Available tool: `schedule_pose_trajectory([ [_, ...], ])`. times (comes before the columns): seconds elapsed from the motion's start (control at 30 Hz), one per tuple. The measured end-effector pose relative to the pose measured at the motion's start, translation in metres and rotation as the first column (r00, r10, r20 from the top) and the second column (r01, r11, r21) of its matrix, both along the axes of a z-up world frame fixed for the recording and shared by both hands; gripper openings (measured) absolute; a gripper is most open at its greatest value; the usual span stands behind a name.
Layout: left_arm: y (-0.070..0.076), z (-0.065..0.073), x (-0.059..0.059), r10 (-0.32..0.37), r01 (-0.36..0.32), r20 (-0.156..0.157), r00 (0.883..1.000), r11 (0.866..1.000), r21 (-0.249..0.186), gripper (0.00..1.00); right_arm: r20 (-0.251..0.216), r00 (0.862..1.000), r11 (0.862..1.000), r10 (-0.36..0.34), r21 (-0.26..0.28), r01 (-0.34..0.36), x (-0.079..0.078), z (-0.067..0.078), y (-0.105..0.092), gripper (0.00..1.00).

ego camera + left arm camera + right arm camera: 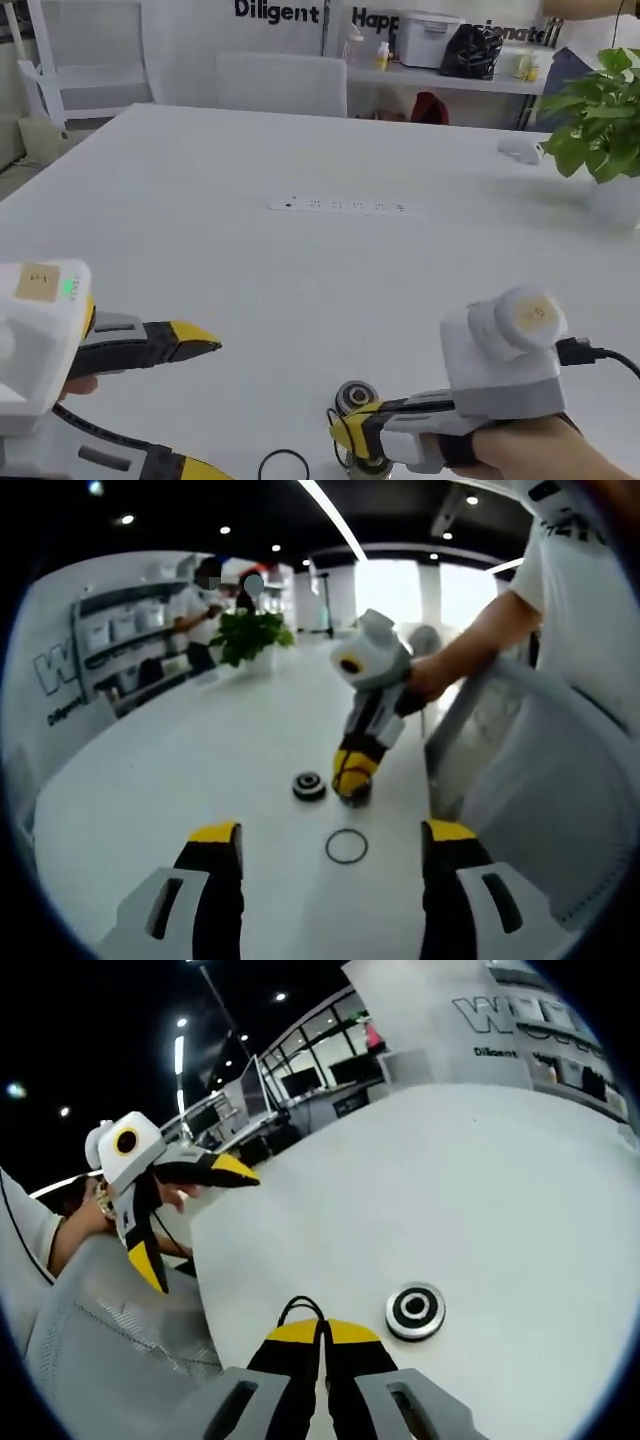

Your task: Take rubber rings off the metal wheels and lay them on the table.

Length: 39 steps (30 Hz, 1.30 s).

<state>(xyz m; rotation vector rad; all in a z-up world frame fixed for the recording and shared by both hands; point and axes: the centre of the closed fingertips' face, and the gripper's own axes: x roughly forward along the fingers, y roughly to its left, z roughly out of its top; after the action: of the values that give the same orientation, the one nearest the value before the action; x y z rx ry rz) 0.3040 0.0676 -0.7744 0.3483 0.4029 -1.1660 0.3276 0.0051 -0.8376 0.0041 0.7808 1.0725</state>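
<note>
— Where was the rubber ring?
— One black ring (303,1308) was pinched in the right gripper (322,1328). Its jaws were squeezed together on it.
— Was there another?
— Yes. A loose ring (346,846) lay flat on the white table (300,270), near a metal wheel (415,1311) just beside the right gripper.
— And the left gripper (205,403)?
— Its jaws were wide apart and held nothing.

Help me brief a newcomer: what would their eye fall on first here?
The right hand-held gripper, near the table edge, is shut on a thin black rubber ring. A round metal wheel with a black centre lies beside it, and a second black rubber ring lies flat on the white table in front of the open left hand-held gripper.
</note>
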Motion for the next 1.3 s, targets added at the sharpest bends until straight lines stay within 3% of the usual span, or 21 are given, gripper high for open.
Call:
schedule_pose_trajectory([
  [0.47, -0.001, -0.001, -0.003, -0.014, 0.014, -0.005, 1.000, 1.000, 0.007, 0.75, 0.035, 0.998, 0.997, 0.045, -0.069, -0.043, -0.003, -0.010, 0.001, 0.00],
  [1.3, 0.001, -0.003, -0.002, -0.010, 0.011, -0.008, 1.000, 1.000, 0.013, 0.75, 0.030, 0.999, 0.998, 0.031, -0.052, -0.030, 0.000, -0.006, -0.002, 0.00],
])
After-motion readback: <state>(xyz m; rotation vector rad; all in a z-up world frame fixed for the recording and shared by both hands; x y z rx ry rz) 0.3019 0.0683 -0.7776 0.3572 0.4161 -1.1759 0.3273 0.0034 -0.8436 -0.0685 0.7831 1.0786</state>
